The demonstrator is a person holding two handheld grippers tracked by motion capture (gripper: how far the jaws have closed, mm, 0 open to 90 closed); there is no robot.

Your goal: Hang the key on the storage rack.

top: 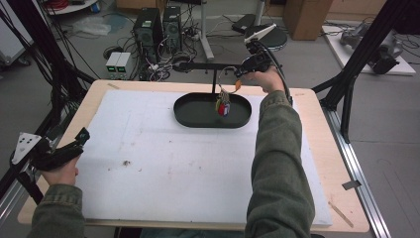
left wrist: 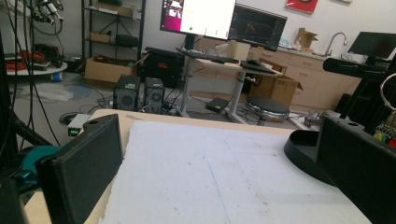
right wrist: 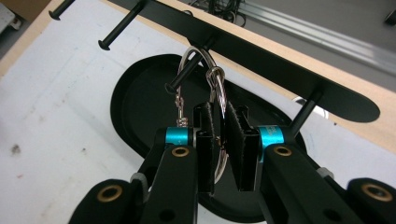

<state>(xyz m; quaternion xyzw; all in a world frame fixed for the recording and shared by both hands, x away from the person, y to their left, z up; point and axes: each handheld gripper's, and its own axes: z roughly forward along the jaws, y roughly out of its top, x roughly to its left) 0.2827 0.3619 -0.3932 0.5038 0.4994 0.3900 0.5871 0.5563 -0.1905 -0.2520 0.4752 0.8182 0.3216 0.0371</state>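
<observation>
The key ring (right wrist: 218,95) hangs over a peg of the black rack (right wrist: 261,65), above the oval tray (top: 195,115), pinched by the right tool (right wrist: 223,140). Its keys (top: 223,106) dangle over that tray. The left tool (left wrist: 224,158) gapes wide at the tabletop (top: 148,158) edge, well apart from the tray.

My key ring (right wrist: 219,100), a silver metal loop with small coloured tags (top: 223,105) dangling beneath, hangs upright at a peg (right wrist: 187,72) of the black rack (right wrist: 261,63), above the oval black tray (top: 198,119).
</observation>
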